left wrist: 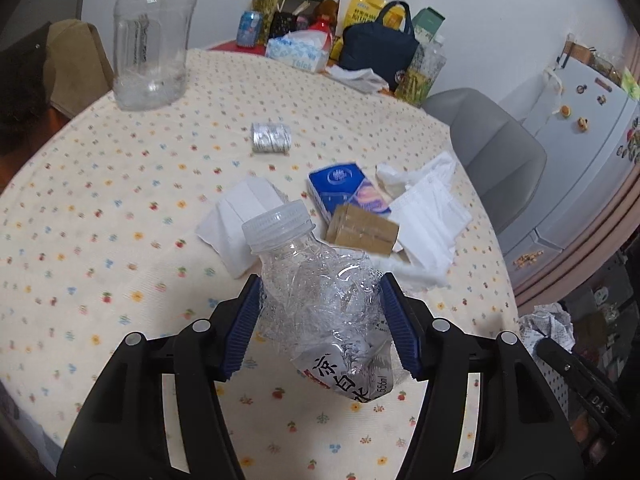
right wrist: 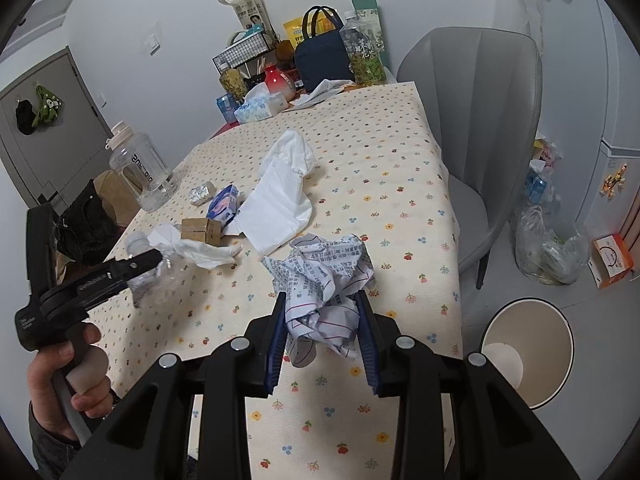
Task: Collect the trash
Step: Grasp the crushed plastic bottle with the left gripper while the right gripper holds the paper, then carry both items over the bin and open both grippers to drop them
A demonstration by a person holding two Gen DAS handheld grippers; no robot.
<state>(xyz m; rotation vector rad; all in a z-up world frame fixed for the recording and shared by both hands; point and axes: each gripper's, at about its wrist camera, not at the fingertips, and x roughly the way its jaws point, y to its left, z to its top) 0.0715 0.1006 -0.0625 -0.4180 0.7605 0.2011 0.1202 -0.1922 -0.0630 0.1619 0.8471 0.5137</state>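
Observation:
A crushed clear plastic bottle (left wrist: 316, 268) with a white cap hangs just above the flowered tablecloth (left wrist: 100, 200), and my left gripper (left wrist: 321, 286) is shut on it, blue pads pressing both sides. From the right wrist view the same left gripper (right wrist: 154, 260) shows at the left, held by a hand (right wrist: 80, 360). My right gripper (right wrist: 321, 296) is shut on a ball of crumpled printed paper (right wrist: 324, 268) over the table's near right part. On the table lie white tissues (left wrist: 428, 216), a blue tissue pack (left wrist: 348, 192), a small cardboard box (left wrist: 362, 232) and a silver foil wad (left wrist: 270, 138).
A white waste bin (right wrist: 560, 320) stands on the floor right of the table, with a grey chair (right wrist: 472, 120) and a filled plastic bag (right wrist: 548, 248) behind it. A big clear jug (left wrist: 150, 44) stands far left. Bags, bottles and a tissue box (left wrist: 296, 54) crowd the far end.

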